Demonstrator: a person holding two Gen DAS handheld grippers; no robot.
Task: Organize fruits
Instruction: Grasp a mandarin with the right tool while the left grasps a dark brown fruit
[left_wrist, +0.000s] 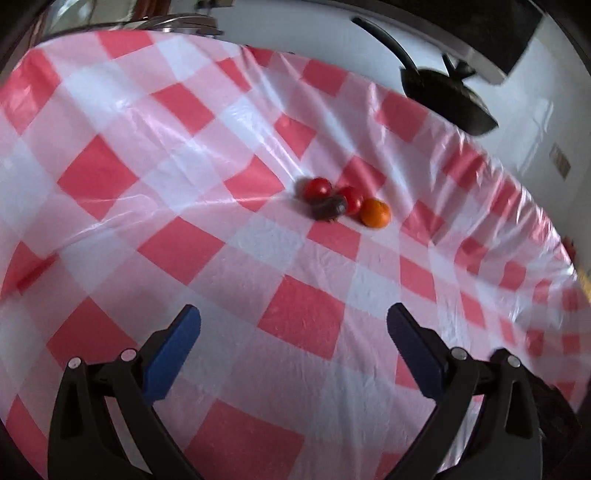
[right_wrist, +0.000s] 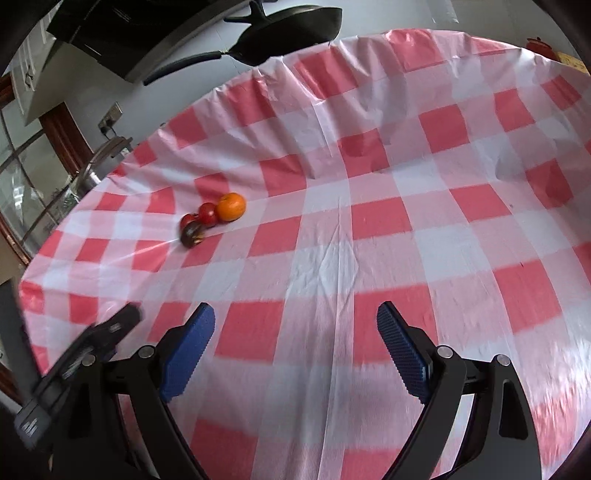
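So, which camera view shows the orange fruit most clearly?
The right wrist view: the orange fruit sits at the end of the cluster, unobstructed and fairly sharp. The left wrist view also shows it whole, but slightly more blurred.

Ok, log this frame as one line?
stage: approach | left tool: open, empty | right tool: open, empty | fruits: clustered on cloth, untouched
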